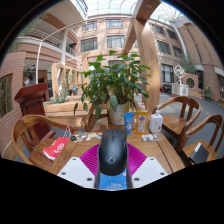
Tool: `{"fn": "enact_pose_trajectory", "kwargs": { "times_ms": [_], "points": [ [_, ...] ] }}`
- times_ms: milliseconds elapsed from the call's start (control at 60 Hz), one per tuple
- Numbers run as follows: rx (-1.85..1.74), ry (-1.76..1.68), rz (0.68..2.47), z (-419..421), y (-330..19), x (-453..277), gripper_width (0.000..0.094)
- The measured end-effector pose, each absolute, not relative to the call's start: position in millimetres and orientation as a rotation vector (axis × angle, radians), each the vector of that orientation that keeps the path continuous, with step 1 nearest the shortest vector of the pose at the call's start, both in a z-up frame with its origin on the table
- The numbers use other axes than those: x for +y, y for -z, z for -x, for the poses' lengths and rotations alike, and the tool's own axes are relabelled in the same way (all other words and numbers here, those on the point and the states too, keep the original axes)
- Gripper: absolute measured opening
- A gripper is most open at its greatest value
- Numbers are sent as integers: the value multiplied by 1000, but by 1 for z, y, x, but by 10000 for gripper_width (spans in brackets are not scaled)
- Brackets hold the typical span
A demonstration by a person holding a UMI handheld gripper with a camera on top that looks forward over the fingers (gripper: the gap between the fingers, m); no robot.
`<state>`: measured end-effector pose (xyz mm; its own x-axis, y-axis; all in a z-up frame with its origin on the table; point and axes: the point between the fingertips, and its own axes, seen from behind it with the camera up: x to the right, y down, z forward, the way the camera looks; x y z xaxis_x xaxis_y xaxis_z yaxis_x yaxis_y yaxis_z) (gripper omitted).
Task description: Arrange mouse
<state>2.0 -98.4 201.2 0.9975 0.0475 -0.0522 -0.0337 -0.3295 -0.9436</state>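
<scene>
A black computer mouse (112, 153) sits between my gripper's (112, 146) two fingers, nose pointing away from me. The magenta pads (91, 159) press against its left and right sides, so the gripper is shut on the mouse. The mouse hangs over the near part of a wooden table (76, 138). Its underside and the table directly under it are hidden.
Just beyond the mouse stands a potted green plant (120, 85), with a clear bottle (156, 122) to its right. A red packet (57, 148) lies on the table at left, a dark device (198, 152) at right. Wooden chairs (186, 108) ring the table.
</scene>
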Motion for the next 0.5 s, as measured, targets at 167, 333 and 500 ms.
{"fn": "enact_pose_trajectory", "kwargs": {
  "times_ms": [167,333,500],
  "points": [
    [3,18,2145,-70,-67,-115,355],
    [26,2,2241,-80,-5,-130,419],
    [47,-41,2282,-79,4,-142,603]
  ]
}}
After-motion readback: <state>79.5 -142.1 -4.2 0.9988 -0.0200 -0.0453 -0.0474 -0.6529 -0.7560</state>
